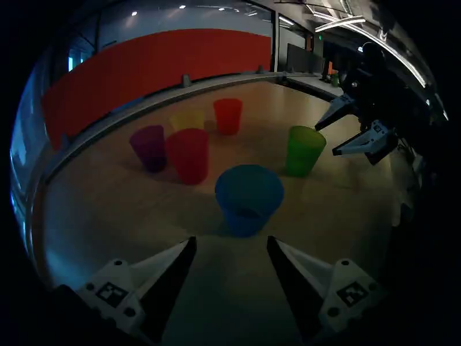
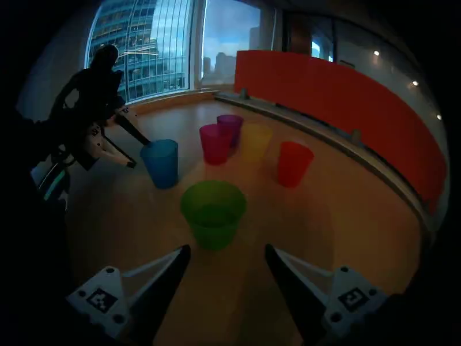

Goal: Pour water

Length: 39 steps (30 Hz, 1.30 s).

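Currently: we grip nothing, and both cups stand on the table.
Left gripper: spread open; blue cup upright straight ahead, just beyond the tips, centred on the gap.
Right gripper: spread open; green cup upright just ahead, slightly left of centre.
Next: we judge each hand nearest its own cup.

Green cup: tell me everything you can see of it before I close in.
The green cup is a translucent, plastic-looking tumbler, wide at the rim and narrowing to the base. It stands upright, mouth up, on the wooden table, apart from the blue cup and the others. It sits just ahead of the open right gripper; nothing touches it. Whether it holds water I cannot tell.
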### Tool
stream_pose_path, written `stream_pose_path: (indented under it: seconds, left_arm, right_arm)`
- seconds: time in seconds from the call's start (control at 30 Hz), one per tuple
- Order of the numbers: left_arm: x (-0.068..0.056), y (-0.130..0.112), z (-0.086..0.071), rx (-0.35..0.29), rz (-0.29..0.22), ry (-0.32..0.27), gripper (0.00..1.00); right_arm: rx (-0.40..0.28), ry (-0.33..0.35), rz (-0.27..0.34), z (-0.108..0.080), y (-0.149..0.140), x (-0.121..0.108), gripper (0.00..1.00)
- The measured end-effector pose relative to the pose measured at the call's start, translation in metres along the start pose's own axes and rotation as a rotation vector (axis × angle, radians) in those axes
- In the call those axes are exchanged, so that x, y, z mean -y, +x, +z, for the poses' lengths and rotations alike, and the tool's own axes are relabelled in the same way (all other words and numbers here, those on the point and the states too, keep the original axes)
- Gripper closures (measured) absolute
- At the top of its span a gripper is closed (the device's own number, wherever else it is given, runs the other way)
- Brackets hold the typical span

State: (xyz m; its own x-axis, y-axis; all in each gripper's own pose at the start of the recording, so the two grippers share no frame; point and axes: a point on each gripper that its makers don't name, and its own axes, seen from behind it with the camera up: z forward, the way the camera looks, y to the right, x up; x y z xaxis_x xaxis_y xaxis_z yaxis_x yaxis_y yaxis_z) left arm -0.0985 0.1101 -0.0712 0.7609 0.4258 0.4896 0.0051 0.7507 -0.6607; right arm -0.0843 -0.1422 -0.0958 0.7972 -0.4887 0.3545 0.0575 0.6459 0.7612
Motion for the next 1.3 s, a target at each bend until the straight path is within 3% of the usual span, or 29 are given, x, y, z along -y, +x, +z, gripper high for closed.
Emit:
stream_pose_path:
  seconds: [0.37, 0.6, 0.9, 1.3]
  left_arm:
    - [0.011, -0.001, -0.016, -0.056, -0.042, 0.085, 0.09]
    - [0.028, 0.003, -0.024, -0.114, -0.068, 0.177, 0.09]
    - [0.042, 0.017, -0.038, -0.232, -0.114, 0.272, 0.09]
    - [0.068, 0.034, -0.063, -0.38, -0.165, 0.413, 0.09]
  right_arm:
    - [-0.051, -0.072, 0.044, -0.026, -0.002, -0.015, 0.0]
    - [-0.113, -0.136, 0.102, -0.043, 0.007, -0.039, 0.0]
    - [-0.223, -0.25, 0.17, -0.063, 0.026, -0.067, 0.0]
    - [-0.337, -0.426, 0.203, -0.082, 0.043, -0.099, 0.0]
